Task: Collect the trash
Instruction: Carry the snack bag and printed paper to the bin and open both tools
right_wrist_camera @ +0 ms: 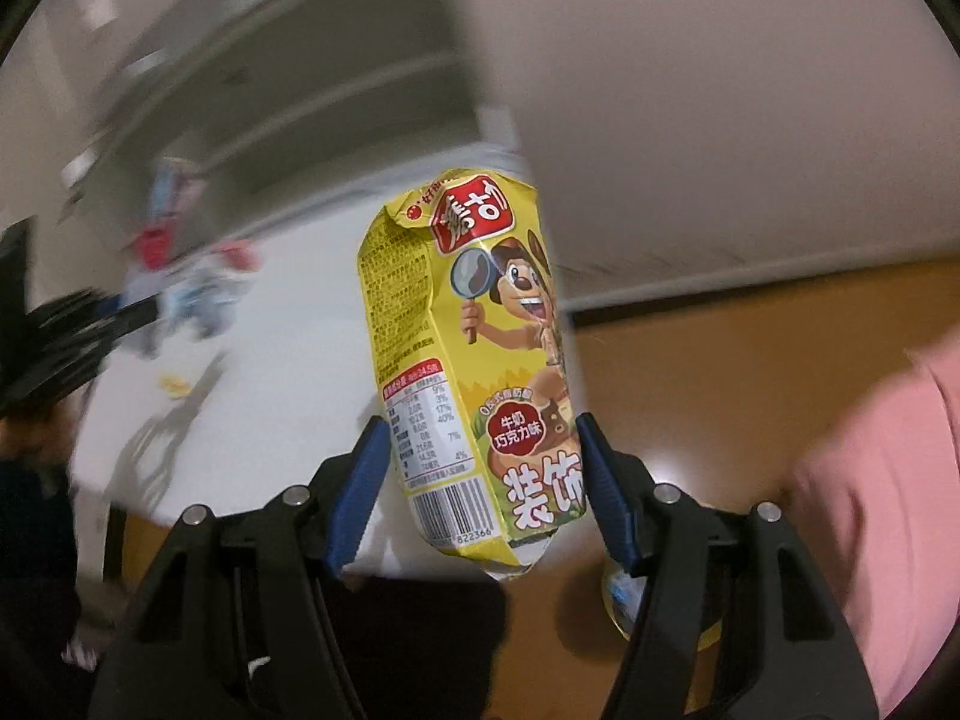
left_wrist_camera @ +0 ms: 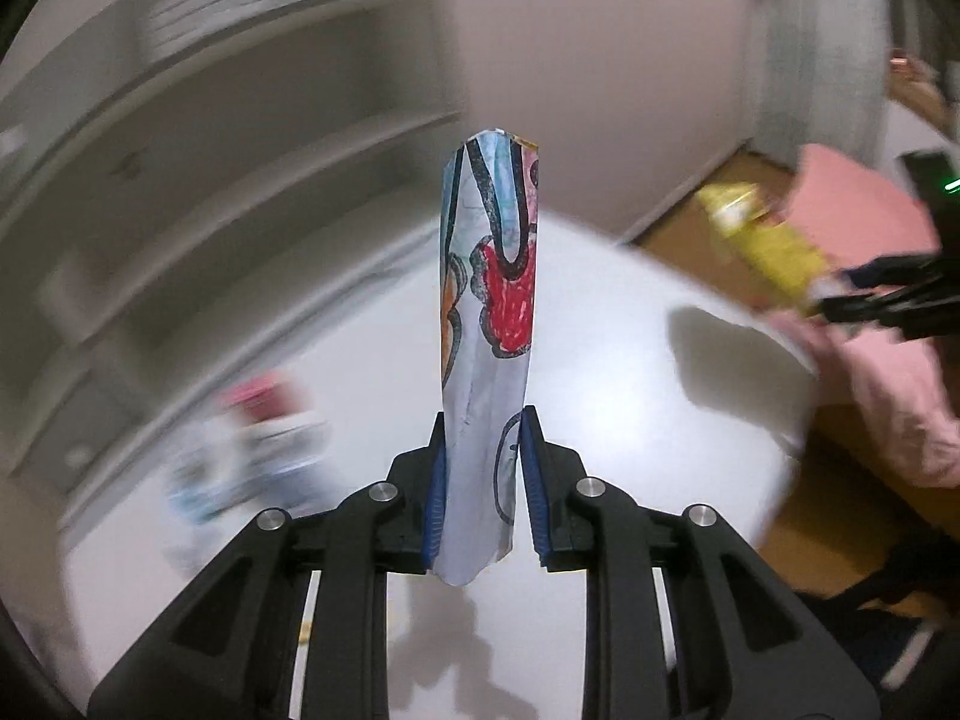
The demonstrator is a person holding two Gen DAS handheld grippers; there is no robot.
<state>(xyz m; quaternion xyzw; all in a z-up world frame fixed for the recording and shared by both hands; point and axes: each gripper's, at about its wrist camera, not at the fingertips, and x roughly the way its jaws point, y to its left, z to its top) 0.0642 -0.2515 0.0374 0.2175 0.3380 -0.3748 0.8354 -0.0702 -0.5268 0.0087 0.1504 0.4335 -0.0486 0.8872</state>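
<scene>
Progress: you hold two pieces of trash clear of the white table [left_wrist_camera: 600, 330]; neither is binned, and no bin shows in either view.
Left gripper [left_wrist_camera: 483, 438]: nearly closed, pads pinching a folded crayon drawing [left_wrist_camera: 489, 276] that stands upright between them, at 12 o'clock from the jaws.
Right gripper [right_wrist_camera: 477, 456]: jaws about half apart, clamped on the flanks of a yellow snack box [right_wrist_camera: 468, 360], also at 12 o'clock.
Cross-check: in the left wrist view your right gripper and the box appear at 3 o'clock, past the table edge.
Remaining: blurred litter [left_wrist_camera: 252, 450] lies on the table at 9 o'clock of the left view; a small yellow scrap [right_wrist_camera: 174, 385] sits at 9 o'clock of the right view.
Obscured: motion blur smears the shelving and litter, so I cannot tell what those items are. A pink sleeve [right_wrist_camera: 888, 510] is cut off at the right edge.
</scene>
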